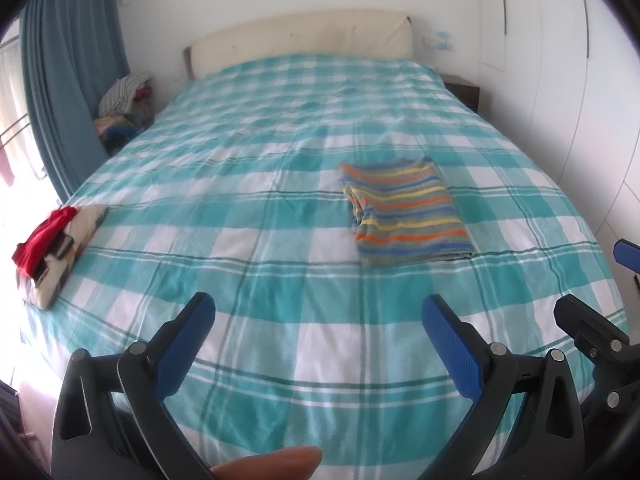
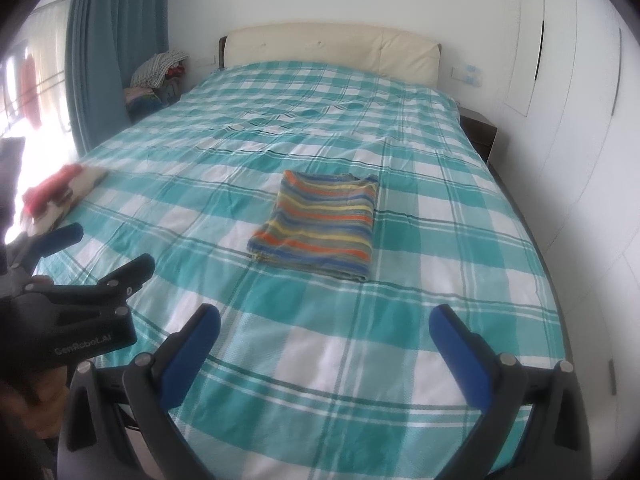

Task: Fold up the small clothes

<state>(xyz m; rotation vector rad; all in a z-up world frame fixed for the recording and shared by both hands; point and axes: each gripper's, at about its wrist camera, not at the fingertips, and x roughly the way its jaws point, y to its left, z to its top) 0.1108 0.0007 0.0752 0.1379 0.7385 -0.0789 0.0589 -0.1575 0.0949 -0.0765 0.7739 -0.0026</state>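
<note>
A folded striped garment [image 1: 406, 216] in orange, yellow, blue and grey lies flat on the teal checked bed [image 1: 260, 184]; it also shows in the right wrist view [image 2: 320, 224]. My left gripper [image 1: 318, 320] is open and empty, held above the near part of the bed, well short of the garment. My right gripper [image 2: 326, 328] is open and empty too, near the bed's front edge. The left gripper also shows at the left of the right wrist view [image 2: 96, 252]. A small pile of red and cream clothes [image 1: 52, 244] lies at the bed's left edge.
A cream headboard [image 1: 304, 40] stands at the far end. A heap of clothes [image 1: 124, 100] sits beside the teal curtain [image 1: 68, 72] at the far left. A dark nightstand [image 2: 480, 136] and white wardrobe doors [image 2: 568, 120] are on the right.
</note>
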